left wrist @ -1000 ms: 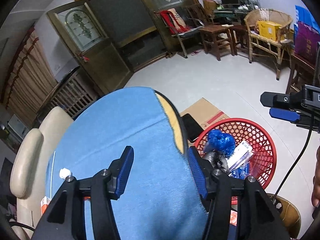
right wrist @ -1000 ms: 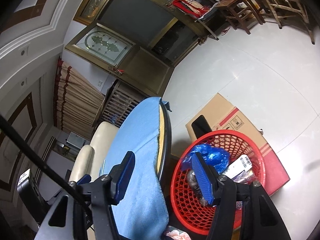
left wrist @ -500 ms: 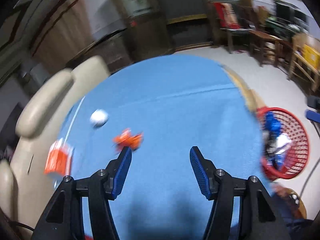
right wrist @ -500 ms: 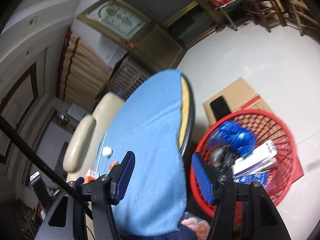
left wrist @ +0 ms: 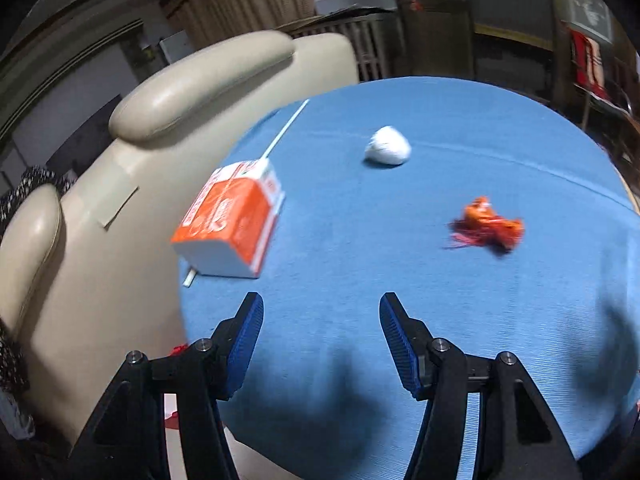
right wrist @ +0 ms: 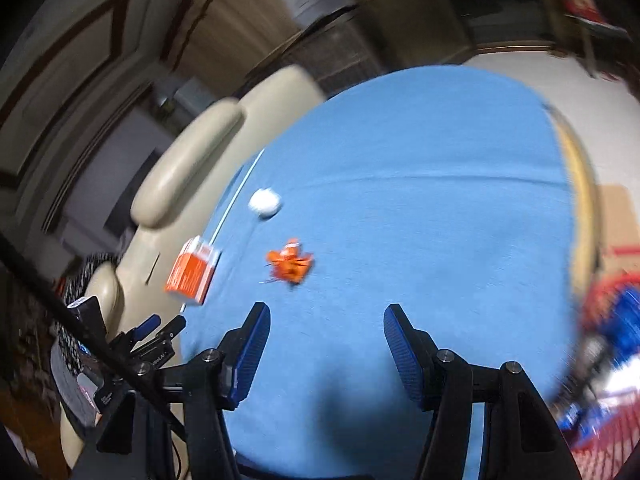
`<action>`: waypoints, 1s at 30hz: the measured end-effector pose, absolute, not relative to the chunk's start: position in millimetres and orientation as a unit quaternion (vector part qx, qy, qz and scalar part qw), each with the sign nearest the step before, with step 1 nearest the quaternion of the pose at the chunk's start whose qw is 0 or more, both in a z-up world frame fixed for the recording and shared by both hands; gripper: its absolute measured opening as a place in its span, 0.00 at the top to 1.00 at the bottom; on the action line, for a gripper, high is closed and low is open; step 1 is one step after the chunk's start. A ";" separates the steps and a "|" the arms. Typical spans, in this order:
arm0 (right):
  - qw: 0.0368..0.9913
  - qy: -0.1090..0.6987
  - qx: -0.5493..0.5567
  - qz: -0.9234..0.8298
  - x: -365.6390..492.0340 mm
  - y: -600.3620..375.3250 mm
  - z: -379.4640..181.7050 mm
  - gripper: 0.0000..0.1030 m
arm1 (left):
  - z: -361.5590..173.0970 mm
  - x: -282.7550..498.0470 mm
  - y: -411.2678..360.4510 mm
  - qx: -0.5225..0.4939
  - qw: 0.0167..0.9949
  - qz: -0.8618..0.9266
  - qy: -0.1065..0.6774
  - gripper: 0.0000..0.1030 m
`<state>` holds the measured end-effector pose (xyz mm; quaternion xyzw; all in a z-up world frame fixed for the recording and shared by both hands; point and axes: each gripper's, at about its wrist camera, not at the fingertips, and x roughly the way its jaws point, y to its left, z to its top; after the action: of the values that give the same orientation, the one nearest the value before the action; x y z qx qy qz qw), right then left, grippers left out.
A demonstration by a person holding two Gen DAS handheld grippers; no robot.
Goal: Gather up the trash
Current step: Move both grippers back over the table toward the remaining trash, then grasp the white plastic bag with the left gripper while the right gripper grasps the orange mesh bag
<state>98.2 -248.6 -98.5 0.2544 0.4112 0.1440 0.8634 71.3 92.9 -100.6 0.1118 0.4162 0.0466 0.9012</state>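
We have both the left gripper (left wrist: 320, 340) and the right gripper (right wrist: 326, 344) with jaws released and empty above the counter (left wrist: 400, 280), where a carton (left wrist: 232, 220), a paper ball (left wrist: 388, 146) and an orange wrapper (left wrist: 490, 228) remain to collect, while the red basket (right wrist: 604, 360) beside it already holds some trash.

Left tool (left wrist: 320, 320) empty, jaws apart above blue tablecloth (left wrist: 400, 280); orange carton (left wrist: 232, 224), white wad (left wrist: 388, 146), orange wrapper (left wrist: 490, 226) ahead.
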 end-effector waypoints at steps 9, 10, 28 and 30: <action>0.836 0.476 0.183 0.201 214.2 -154.9 -154.5 0.38 | -118.2 83.3 137.4 0.082 0.893 0.063 0.437 0.40; 0.835 0.481 0.176 0.201 222.3 -148.4 -159.2 0.38 | -117.8 85.2 140.5 0.080 0.893 0.064 0.438 0.40; 0.835 0.488 0.163 0.198 233.8 -158.7 -177.9 0.64 | -94.7 265.5 75.2 0.029 0.900 -0.059 0.432 0.29; 0.836 0.478 0.182 0.199 222.0 -174.3 -173.0 0.64 | -100.6 289.8 61.9 0.021 0.895 -0.071 0.441 0.29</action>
<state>222.0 -174.3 -173.0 0.1818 0.4784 0.1991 0.8357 289.8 61.9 -100.6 0.0209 0.4407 -0.0707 0.8946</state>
